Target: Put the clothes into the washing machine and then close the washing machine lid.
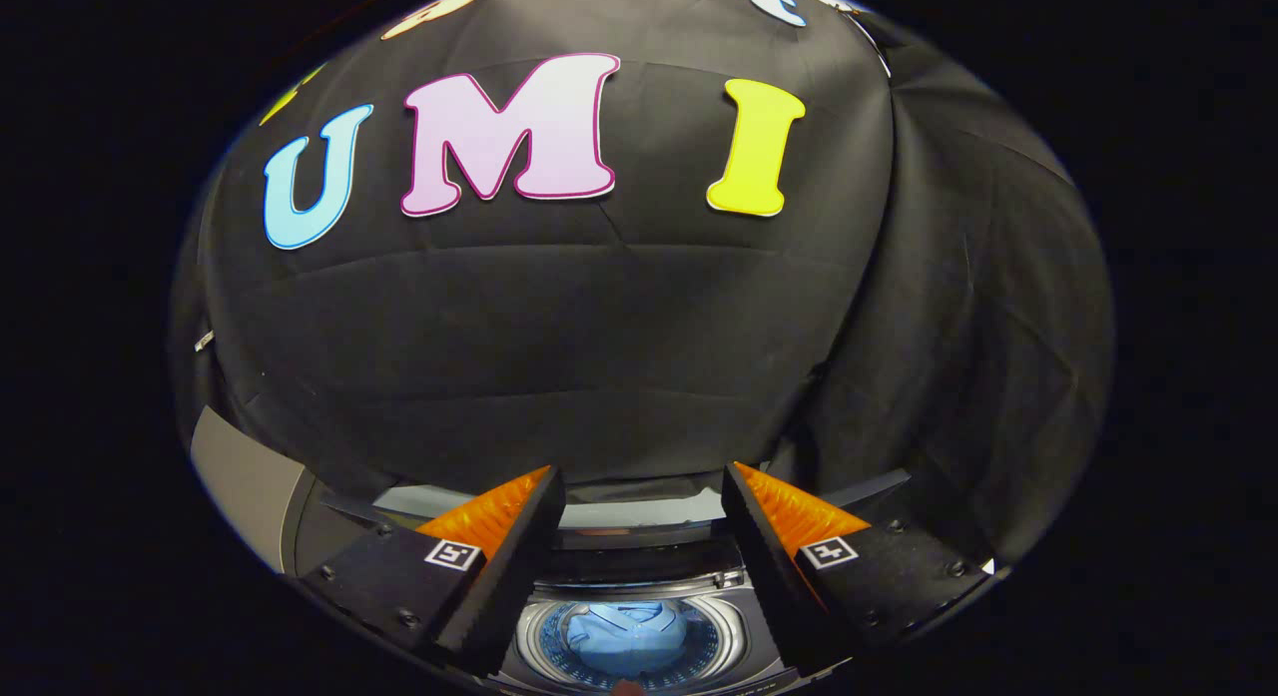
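clothes (627, 636): a light blue bundle lies inside the round drum (539, 644) of the washing machine (250, 486), seen from above, low in the picture at about 6 o'clock from the claw's midpoint. the bundle sits crumpled near the middle of the drum, with the perforated drum wall showing around it at 9 and 3 o'clock. the claw (639, 476) is spread wide with nothing between its fingers; the left finger (499, 566) and the right finger (789, 566) stand well apart, one to each side of the drum opening, and neither touches the clothes or the machine as far as can be seen. the clothes lie below the gap between the two fingers, closer to their bases than to their tips. the machine's grey body shows at 9 o'clock from the left finger, and its top panel runs across behind the drum. the lid (639, 514) looks raised at 12 o'clock from the drum, its pale edge crossing the gap between the fingers, though its exact angle is hard to tell. beyond the fingertips, at 12 o'clock, hangs the black cloth wall (599, 327) of the booth, creased in folds.
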The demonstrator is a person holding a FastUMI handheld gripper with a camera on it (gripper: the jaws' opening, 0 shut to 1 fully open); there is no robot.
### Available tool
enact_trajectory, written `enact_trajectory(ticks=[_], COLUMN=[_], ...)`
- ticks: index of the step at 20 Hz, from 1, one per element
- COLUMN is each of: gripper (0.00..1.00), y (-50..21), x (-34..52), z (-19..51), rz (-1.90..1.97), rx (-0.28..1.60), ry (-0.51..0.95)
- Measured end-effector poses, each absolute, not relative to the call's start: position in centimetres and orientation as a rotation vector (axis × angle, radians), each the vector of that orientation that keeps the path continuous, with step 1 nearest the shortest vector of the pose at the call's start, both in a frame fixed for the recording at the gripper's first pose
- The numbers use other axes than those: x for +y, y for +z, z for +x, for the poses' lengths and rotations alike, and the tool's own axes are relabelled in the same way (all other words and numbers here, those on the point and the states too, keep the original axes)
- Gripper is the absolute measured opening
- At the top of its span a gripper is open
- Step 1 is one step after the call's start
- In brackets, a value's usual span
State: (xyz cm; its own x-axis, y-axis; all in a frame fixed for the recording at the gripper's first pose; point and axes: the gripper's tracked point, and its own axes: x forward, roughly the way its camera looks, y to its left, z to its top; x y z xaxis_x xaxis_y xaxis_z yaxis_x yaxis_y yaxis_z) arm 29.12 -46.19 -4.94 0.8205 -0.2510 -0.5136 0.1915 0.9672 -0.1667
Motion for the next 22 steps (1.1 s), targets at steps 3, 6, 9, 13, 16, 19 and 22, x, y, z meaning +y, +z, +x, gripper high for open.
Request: enact_trajectory(ticks=[3, 6, 9, 13, 16, 19, 22], gripper=[1.00, 1.00, 1.00, 1.00, 1.00, 1.00, 1.00], y=[-5.0, -4.9, -5.0, -5.3, -5.4, -5.5, -5.7], x=[-46.2, -45.9, -45.8, -45.7, -46.0, -46.0, -46.0], z=[27.6, 26.1, 24.4, 22.7, 21.5, 21.2, 20.2], rz=[-0.106, -0.109, -0.109, -0.099, -0.092, -0.089, -0.087], rx=[0.538, 0.539, 0.533, 0.522, 0.526, 0.520, 0.531], ry=[-0.243, -0.243, -0.241, -0.231, -0.225, -0.225, -0.224])
